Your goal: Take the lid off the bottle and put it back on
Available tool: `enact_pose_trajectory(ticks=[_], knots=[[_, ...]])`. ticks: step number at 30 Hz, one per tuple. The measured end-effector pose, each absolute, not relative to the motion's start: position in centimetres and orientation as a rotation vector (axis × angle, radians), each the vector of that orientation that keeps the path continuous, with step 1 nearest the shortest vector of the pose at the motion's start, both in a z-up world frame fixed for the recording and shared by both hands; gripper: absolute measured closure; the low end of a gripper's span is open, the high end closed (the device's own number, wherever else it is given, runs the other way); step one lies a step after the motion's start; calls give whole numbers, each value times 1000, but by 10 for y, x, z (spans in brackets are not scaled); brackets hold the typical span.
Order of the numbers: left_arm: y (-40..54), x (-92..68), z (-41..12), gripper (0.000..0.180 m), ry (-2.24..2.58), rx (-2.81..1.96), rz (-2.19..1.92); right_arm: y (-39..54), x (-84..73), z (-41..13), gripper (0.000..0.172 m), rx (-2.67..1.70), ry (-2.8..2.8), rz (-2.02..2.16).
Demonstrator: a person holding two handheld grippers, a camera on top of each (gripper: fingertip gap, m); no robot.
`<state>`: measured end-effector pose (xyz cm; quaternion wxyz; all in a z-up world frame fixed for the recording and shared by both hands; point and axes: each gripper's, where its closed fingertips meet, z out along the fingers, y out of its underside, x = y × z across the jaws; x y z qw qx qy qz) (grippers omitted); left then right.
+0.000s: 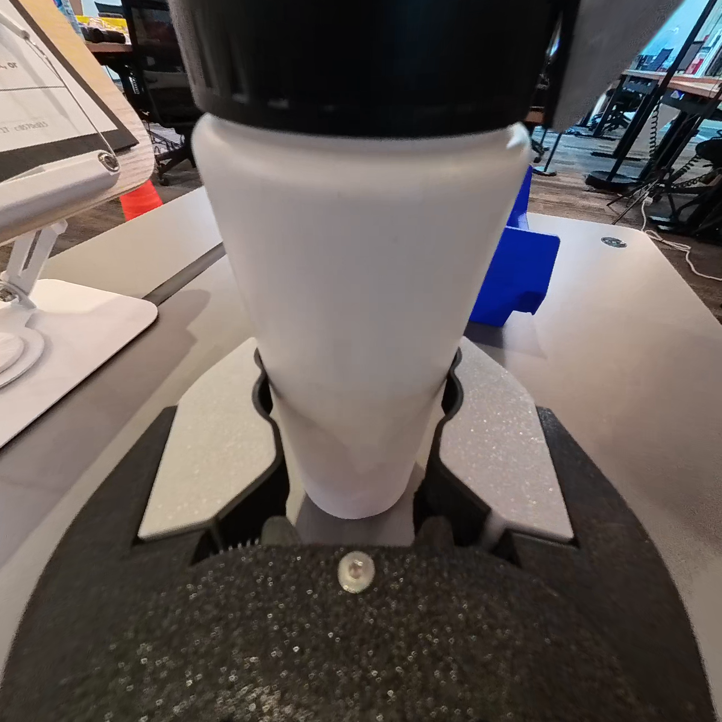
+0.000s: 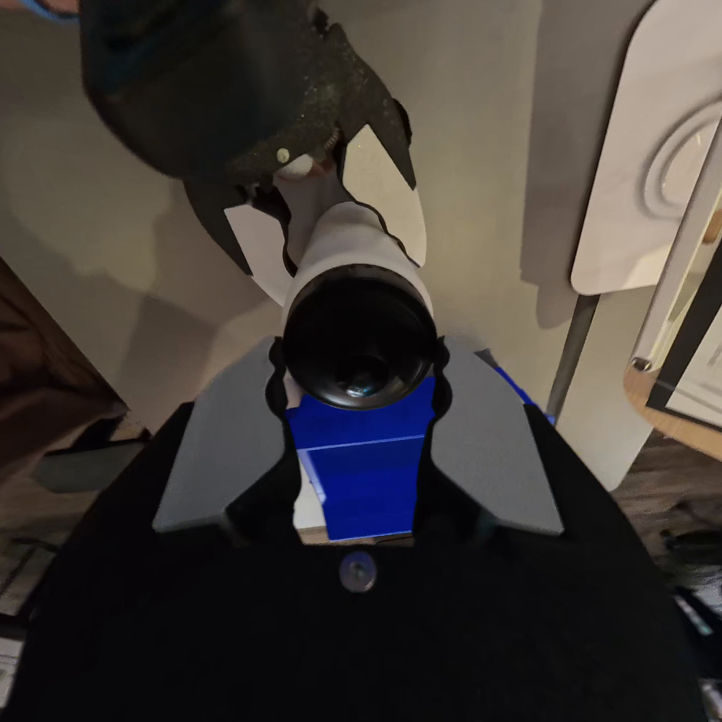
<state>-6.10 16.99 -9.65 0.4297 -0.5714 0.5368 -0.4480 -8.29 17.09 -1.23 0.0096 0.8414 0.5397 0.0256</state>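
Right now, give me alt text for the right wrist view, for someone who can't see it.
Seen from above, the right gripper clamps the black lid of a white bottle, one finger on each side. The left gripper holds the bottle's body lower down. A blue bin and a light table lie beneath.
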Motion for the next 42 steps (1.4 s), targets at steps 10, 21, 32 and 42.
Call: enact_pose_trajectory(ticks=[10,21,32,42], knots=[[170,-58,-98,95,1325,-1443,-1072,166,-78,-13,98,2899,1134,71],[169,-57,-98,94,1321,-1443,-1063,160,-75,-13,97,2920,1062,78],[165,-58,-98,94,1358,-1419,-1086,161,-63,13,81,2263,2489,16],[162,-58,-98,94,1396,-1391,-1135,169,-83,-9,84,1946,2667,-124]])
